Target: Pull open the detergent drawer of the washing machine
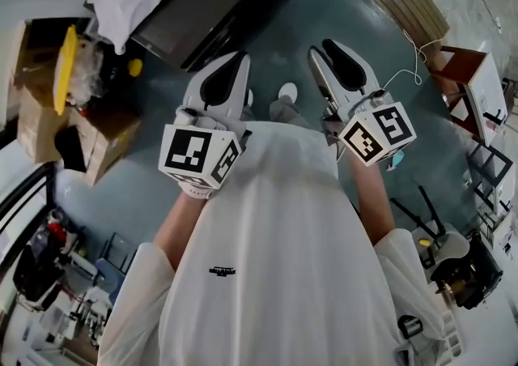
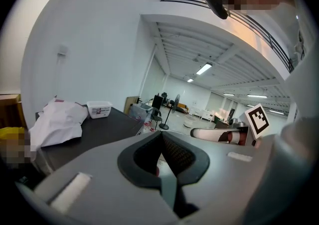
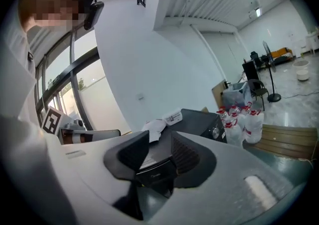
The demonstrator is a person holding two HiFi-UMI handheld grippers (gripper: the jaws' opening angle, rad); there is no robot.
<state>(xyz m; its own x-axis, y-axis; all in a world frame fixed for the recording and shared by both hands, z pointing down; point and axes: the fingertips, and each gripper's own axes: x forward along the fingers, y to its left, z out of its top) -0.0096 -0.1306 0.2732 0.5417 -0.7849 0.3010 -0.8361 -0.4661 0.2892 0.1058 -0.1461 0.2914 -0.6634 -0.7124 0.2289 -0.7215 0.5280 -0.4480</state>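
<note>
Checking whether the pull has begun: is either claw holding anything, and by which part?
Nothing is held. The left claw is shut empty; the right claw stands slightly open, also empty.

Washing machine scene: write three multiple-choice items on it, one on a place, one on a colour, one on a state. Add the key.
1. Where does the white cloth lie?
A. on top of the washing machine
B. on the floor
C. in a cardboard box

2. What colour are the caps of the bottles beside the machine?
A. blue
B. red
C. green

3. How do the jaws of the right gripper stand?
A. clamped on the drawer
B. shut on the cloth
C. apart, gripping nothing

Key:
1 A: the left gripper view shows the cloth resting on the machine's dark top.
2 B: the right gripper view shows red caps on the clear bottles.
3 C: a gap shows between the jaws, with the machine well beyond them.
</note>
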